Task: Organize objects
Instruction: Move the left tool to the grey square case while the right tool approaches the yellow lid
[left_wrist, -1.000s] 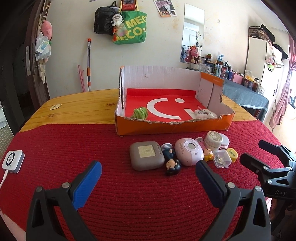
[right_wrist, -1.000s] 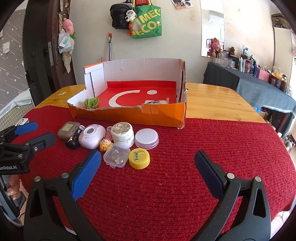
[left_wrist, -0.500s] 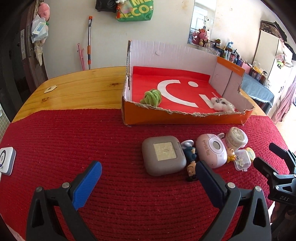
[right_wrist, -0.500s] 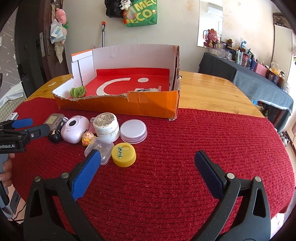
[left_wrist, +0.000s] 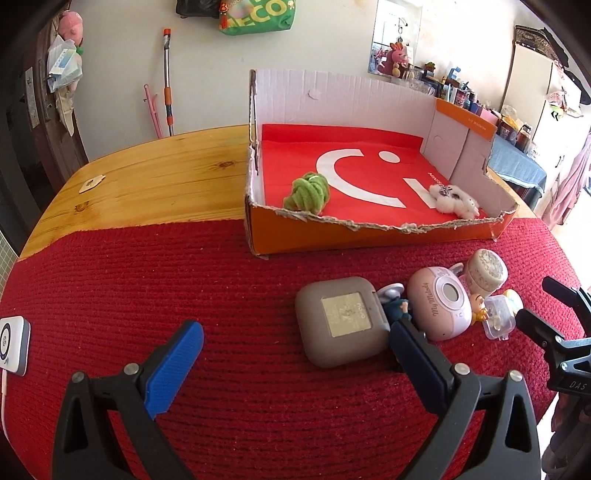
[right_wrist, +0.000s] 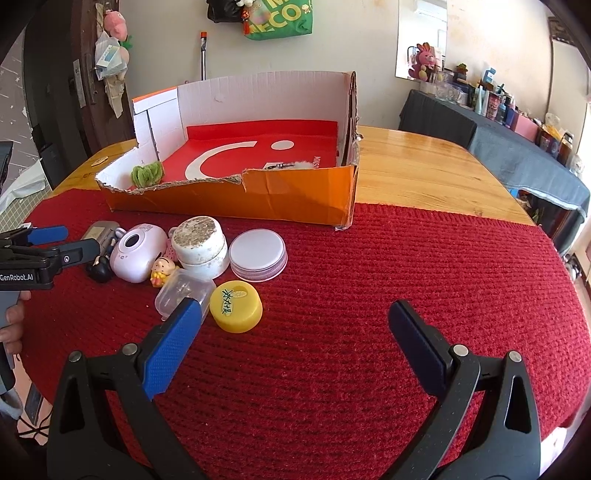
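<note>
Left tongs (left_wrist: 293, 354) spread wide; grey case (left_wrist: 341, 321) lies just inside their right finger. Right tongs (right_wrist: 293, 332) spread, yellow cap (right_wrist: 236, 305) beside left finger.

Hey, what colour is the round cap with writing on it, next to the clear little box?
Yellow cap, with dark green writing; the right wrist view shows it best.

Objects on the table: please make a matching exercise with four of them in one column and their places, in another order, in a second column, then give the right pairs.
Things:
1. green knitted ball
2. yellow cap
3. grey square case
4. white fluffy toy

Places:
A. on the red cloth, beside the clear plastic box
B. inside the box, near its right corner
C. inside the box, near its left corner
D. on the red cloth, at the left end of the cluster

Pairs: 1-C, 2-A, 3-D, 4-B
</note>
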